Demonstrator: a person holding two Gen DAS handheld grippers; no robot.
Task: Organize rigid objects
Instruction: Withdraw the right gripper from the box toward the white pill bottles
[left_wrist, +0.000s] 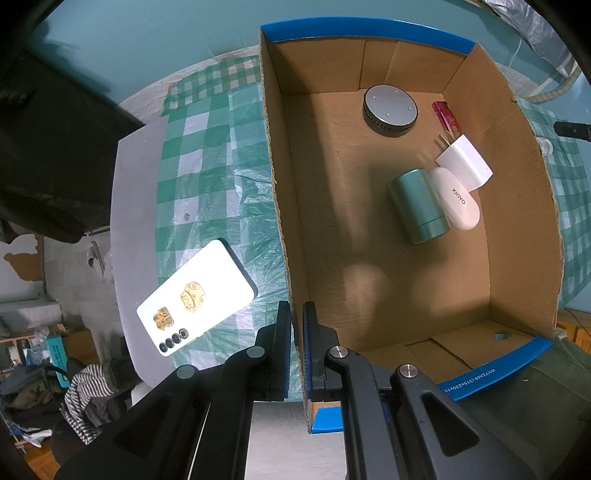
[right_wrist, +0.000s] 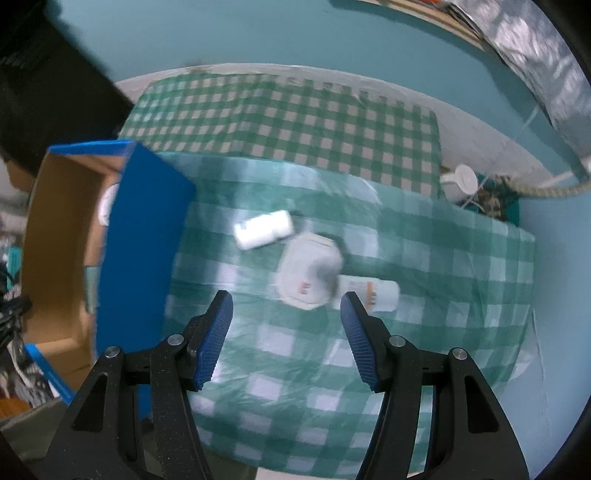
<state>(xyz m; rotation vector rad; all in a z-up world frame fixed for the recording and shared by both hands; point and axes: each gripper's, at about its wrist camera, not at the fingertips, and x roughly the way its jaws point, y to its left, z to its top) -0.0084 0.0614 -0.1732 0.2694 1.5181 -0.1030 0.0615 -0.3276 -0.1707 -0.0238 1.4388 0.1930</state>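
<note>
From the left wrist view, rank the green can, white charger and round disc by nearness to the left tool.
1. Green can, mid-box, right of centre.
2. White charger, beyond it, by the right wall.
3. Round disc, farthest, near the far wall.

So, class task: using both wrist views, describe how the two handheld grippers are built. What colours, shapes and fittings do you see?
Both match. The left gripper and right gripper have matte black, angular linkage arms with triangular cut-outs, joined by round silver pivot pins. Each finger carries a blue ribbed pad. No cables, labels or sleeves are visible.
</note>
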